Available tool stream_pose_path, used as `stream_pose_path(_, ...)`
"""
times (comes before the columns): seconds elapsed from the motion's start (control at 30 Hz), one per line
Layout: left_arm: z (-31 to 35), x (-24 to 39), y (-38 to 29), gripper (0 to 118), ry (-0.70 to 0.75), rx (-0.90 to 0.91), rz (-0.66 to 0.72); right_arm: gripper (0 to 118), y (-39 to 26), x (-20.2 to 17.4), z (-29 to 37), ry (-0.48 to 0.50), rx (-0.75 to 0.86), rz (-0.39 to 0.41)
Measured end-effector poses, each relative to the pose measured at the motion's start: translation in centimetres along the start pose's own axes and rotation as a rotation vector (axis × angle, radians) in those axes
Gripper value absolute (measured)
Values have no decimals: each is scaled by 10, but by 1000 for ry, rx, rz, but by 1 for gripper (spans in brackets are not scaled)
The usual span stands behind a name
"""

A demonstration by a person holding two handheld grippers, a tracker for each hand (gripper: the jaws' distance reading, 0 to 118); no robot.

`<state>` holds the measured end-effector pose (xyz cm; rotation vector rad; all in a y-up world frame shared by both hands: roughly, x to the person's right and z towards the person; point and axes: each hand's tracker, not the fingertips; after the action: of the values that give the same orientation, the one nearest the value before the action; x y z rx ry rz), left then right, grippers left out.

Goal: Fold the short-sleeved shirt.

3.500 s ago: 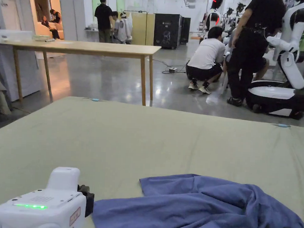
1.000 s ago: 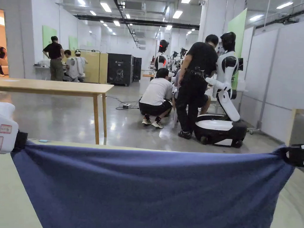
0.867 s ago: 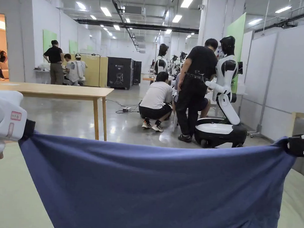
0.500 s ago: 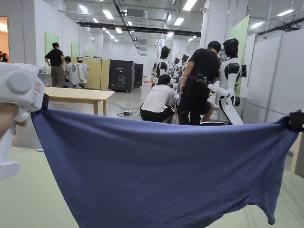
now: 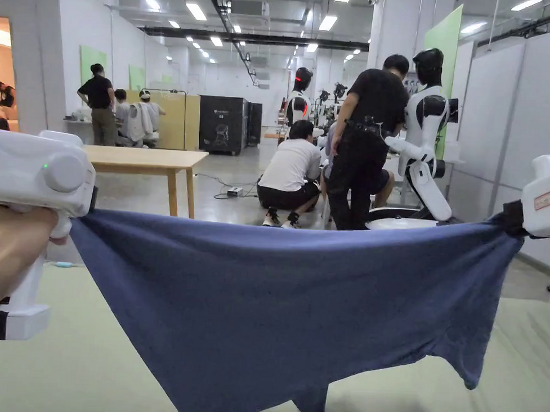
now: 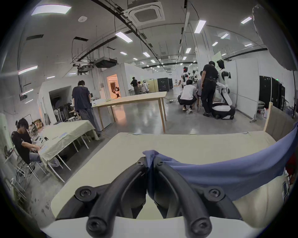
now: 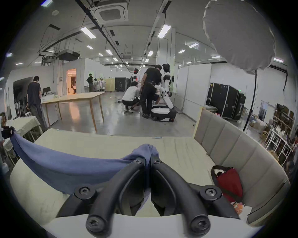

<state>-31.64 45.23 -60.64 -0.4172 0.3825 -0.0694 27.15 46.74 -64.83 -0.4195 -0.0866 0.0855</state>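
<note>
Blue shirt (image 5: 287,305) held up above the pale green bed (image 5: 66,354), stretched wide between both grippers, top edge sagging slightly, lower edge hanging near the bed. Left gripper (image 6: 150,162) pinches one upper corner, both jaws pressed together on bunched cloth. Right gripper (image 7: 148,158) does the same at the opposite corner. Red bag (image 7: 229,183) lies on the bed against its padded headboard (image 7: 233,145), beyond the right gripper.

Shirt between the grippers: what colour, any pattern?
Plain blue shirt, no visible pattern; the head view shows it best.
</note>
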Motion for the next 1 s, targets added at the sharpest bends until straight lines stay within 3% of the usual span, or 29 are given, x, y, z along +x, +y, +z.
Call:
stream_pose_path(0.23, -14, 2, -91, 5, -47, -127, -57, 6, -103, -4, -6, 4, -114, 29)
stream_pose_path(0.43, 42, -21, -194, 5, -122, -206, -52, 6, -219, 7, 63, 67, -200, 16)
stream_pose_path(0.57, 93, -36, -271, 5, -160, -291, -73, 6, -297, 19, 120, 66, -268, -62)
stream_pose_path(0.7, 125, -51, -332, 5, -185, -329, -60, 6, -357, 24, 173, 63, -297, -76)
stream_pose_path(0.8, 150, -65, -355, 5, -189, -336, -38, 6, -381, 32, 202, 64, -297, -144)
stream_pose_path(0.87, 163, -78, -364, 5, -196, -344, 46, 6, -390, 37, 218, 51, -292, -155)
stream_pose_path(1.0, 175, -94, -371, 5, -217, -354, 49, 6, -396, 53, 232, 66, -301, -207)
